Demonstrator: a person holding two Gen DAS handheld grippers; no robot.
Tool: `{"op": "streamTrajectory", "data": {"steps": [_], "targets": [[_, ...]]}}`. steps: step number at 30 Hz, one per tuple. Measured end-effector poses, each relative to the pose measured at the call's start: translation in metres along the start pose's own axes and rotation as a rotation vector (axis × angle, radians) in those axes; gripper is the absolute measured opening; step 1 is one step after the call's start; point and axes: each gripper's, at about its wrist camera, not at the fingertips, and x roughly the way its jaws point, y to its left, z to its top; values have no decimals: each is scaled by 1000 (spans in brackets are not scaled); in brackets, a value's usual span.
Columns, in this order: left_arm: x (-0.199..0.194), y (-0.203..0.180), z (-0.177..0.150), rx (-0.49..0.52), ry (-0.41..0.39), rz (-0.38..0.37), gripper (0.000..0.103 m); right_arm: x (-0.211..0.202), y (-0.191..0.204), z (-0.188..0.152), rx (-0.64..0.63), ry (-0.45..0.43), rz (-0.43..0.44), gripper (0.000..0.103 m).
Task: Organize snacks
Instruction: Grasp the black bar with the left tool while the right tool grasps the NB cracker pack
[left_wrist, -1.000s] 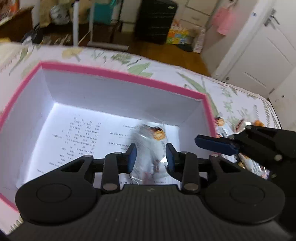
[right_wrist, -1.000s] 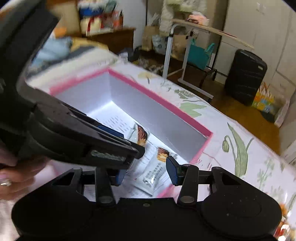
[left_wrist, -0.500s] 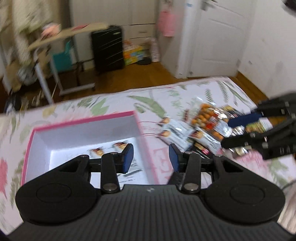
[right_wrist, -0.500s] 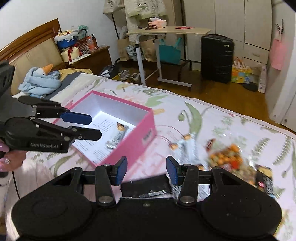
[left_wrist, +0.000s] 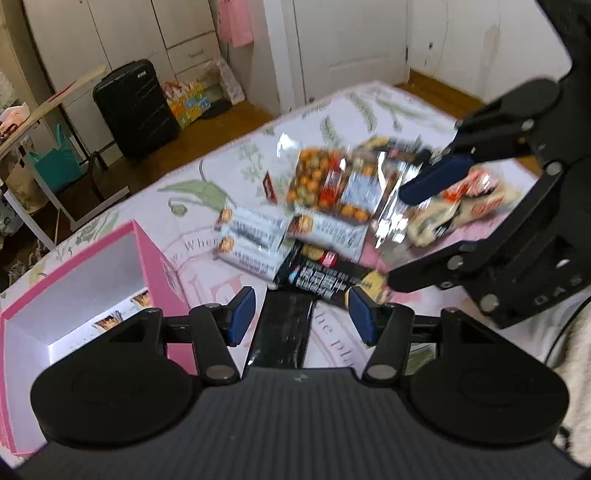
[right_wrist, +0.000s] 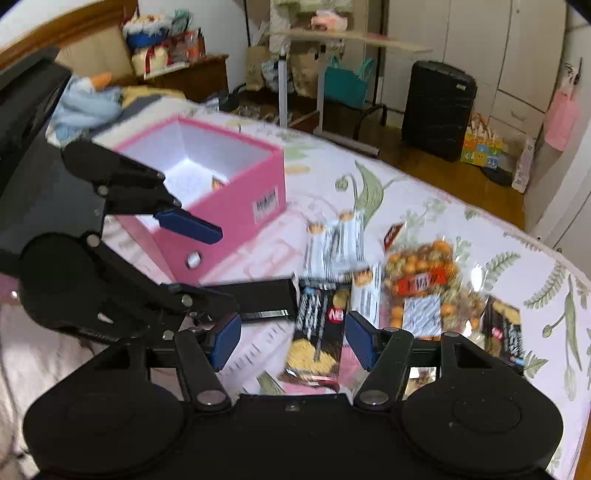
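Snacks lie in a loose heap on the bed, to the right of the pink box in the left wrist view. The heap holds white bars, a clear bag of orange pieces, silver wrappers and black packs; two small packets lie on the box floor. That suggests the box is the collecting place and the heap the supply, so the task looks barely begun.

The left gripper has its fingers spread wide and empty. A black pack lies on the bed between and just beyond them, lengthwise toward the camera; motion blur hides whether the fingers touch it. The box stands just left of this gripper, probably kept close so that each carry is short.

The right gripper is also wide and holds nothing. In its own view a black pack with a yellow picture lies on the bed between its fingers, near the tips; contact cannot be told. The bag of orange pieces sits beyond and to the right, and another black pack lies further right.

Both grippers hang over the near edge of the heap, each lined up on its own pack, which reads as two pickups being set up side by side.
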Motion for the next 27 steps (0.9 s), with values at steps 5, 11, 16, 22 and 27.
{"op": "streamTrajectory", "data": {"steps": [5,11,16,22,27], "targets": [[44,1,-17,17,81,-8,50,41,-1,-20,-45,87,5,67],[87,6,-25,19,149,57,49,86,-8,-29,7,101,-29,67],[111,12,-28,-18,202,62,55,106,-20,-38,90,77,-53,67],[110,16,-26,-55,208,56,50,99,-14,-32,100,125,-54,54],[104,13,-26,-49,212,65,46,84,-11,-35,123,232,-39,54]]}}
